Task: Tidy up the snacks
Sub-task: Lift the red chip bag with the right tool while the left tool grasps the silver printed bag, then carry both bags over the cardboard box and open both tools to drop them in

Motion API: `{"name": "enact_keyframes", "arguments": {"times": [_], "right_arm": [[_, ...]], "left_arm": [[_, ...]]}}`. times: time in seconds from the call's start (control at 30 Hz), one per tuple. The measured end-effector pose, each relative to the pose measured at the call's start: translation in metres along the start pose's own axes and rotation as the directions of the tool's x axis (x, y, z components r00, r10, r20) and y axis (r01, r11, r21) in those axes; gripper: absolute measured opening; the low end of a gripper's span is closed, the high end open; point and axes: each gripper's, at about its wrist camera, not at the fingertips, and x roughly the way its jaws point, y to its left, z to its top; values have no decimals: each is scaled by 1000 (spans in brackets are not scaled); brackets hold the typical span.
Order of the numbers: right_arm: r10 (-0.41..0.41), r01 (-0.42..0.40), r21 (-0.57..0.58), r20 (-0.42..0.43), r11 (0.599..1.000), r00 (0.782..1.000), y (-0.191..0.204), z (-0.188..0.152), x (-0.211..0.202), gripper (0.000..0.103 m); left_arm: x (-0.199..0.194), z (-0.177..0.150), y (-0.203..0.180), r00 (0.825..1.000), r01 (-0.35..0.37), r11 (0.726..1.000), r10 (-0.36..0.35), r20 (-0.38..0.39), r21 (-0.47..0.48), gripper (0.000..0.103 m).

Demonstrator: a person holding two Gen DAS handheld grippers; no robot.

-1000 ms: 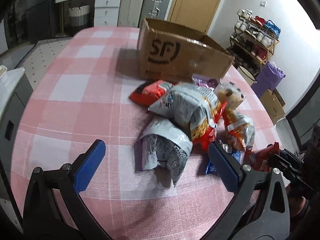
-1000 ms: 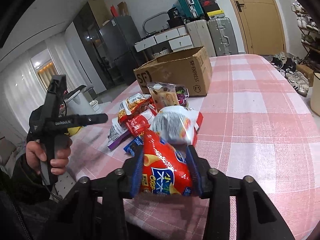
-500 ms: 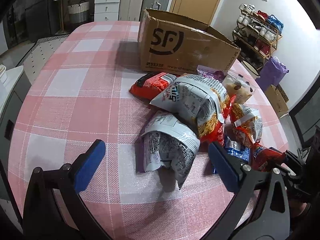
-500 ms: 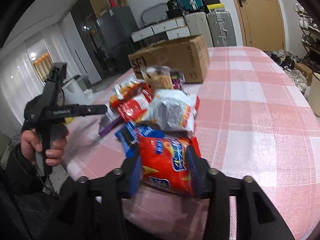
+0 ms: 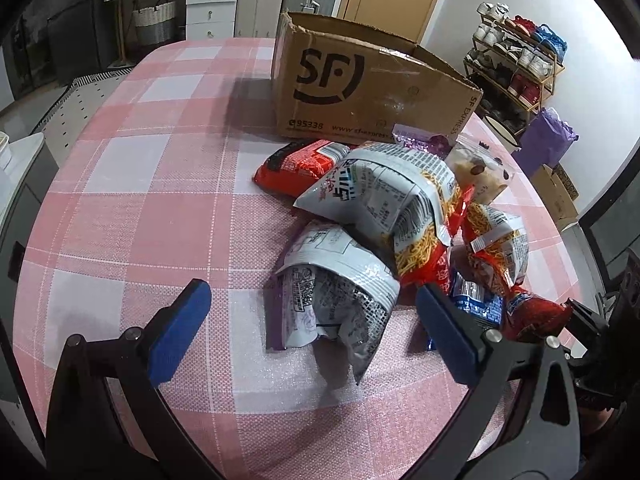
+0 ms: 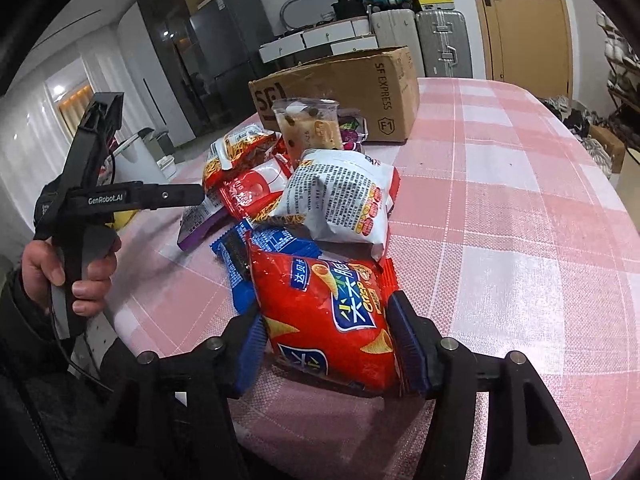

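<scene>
Right tongs (image 6: 324, 350): jaws opening, red crisp bag (image 6: 328, 312) lying between them on the desk (image 6: 520, 200), pads at its edges; whether they press is unclear. Step in hand, by my reading: letting go of this bag at the near end of the snack pile. Left tongs (image 5: 308, 328): spread wide, empty, silver packet (image 5: 336, 296) between and just ahead. Cardboard box (image 5: 372, 88) well beyond the pile. Next move likely calls for backing the right tongs clear without dragging the bag.
</scene>
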Motion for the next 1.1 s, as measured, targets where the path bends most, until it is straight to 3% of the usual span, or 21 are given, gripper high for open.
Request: {"name": "enact_keyframes", "arguments": {"times": [0.3,0.73,0.93,1.1], "right_arm": [[65,-66,48,13,997,998,-6,0,-6,47],[96,-101,81,54,992,994,-9,-3,-21,46],[98,-105,91,76,990,992,-11,-2,-29,46],[87,-97,106,93,990,992,-15,-3,-37,46]], "left_arm": [[8,-2,0,1000,3,1000,-3,-24,7,102],[19,-2,4,999,17,1000,-16,-36,9,96],[26,0,2,998,45,999,-44,-37,24,82],[28,0,-2,997,77,995,-77,-4,60,48]]}}
